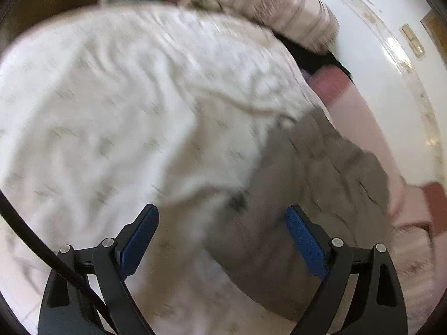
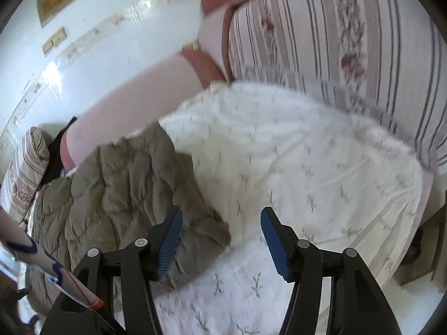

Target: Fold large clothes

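Observation:
A grey-brown quilted jacket (image 2: 117, 178) lies crumpled on a bed with a white leaf-print sheet (image 2: 293, 153). In the left wrist view the jacket (image 1: 313, 173) lies to the right on the sheet (image 1: 111, 111), blurred by motion. My left gripper (image 1: 222, 215) is open and empty, above the jacket's near edge. My right gripper (image 2: 220, 217) is open and empty, its left finger (image 2: 170, 231) over the jacket's lower corner, its right finger (image 2: 275, 240) over bare sheet.
A striped floral pillow (image 2: 335, 33) lies at the bed's head, another (image 2: 25, 173) at the far left. A pink headboard (image 2: 134, 89) runs behind the jacket. A white wall (image 2: 97, 42) stands beyond. A patterned sleeve (image 2: 42, 265) shows at lower left.

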A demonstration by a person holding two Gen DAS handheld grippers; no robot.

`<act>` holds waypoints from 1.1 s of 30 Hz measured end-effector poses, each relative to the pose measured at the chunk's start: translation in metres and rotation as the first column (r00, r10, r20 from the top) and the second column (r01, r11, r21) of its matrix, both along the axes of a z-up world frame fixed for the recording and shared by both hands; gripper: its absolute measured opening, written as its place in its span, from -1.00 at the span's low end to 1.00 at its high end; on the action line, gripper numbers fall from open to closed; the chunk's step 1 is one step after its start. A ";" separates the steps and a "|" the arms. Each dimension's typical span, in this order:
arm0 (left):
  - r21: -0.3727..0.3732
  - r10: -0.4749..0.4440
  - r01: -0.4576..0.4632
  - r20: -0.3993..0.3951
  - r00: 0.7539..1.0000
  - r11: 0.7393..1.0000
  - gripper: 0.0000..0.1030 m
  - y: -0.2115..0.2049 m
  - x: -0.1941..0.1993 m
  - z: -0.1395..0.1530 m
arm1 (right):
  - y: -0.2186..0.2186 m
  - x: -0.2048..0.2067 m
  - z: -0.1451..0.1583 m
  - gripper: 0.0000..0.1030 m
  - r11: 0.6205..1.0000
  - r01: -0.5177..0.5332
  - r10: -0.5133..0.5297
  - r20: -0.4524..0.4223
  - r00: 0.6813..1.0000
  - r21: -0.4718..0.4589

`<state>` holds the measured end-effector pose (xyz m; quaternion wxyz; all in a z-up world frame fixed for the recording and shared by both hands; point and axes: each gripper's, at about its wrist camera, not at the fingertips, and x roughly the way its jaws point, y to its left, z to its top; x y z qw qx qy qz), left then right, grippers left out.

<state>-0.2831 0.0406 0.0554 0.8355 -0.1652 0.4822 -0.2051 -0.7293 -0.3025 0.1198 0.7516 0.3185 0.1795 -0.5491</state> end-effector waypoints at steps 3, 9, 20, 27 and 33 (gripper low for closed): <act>0.028 0.082 -0.085 0.097 0.992 0.996 0.80 0.008 -0.003 0.013 | 0.008 0.014 0.015 -0.23 0.993 -0.061 0.060 -0.017 0.998 -0.101; 0.118 -0.015 -0.035 0.401 0.916 0.992 0.80 -0.027 -0.041 0.049 | 0.016 0.066 0.011 -0.26 0.972 -0.208 0.200 -0.078 0.977 -0.108; 0.376 -0.373 0.242 0.327 0.868 0.894 0.80 -0.118 -0.057 0.014 | -0.016 0.086 -0.035 -0.27 0.977 -0.166 0.181 -0.105 0.978 0.132; 0.401 -0.359 0.191 0.399 0.844 0.896 0.80 -0.118 -0.066 0.019 | -0.007 0.086 -0.023 -0.26 0.990 -0.136 0.141 -0.141 0.980 0.046; 0.349 -0.343 0.178 0.500 0.795 0.920 0.80 -0.123 -0.079 0.037 | 0.030 0.118 0.002 -0.23 0.951 -0.273 0.243 -0.195 0.950 -0.147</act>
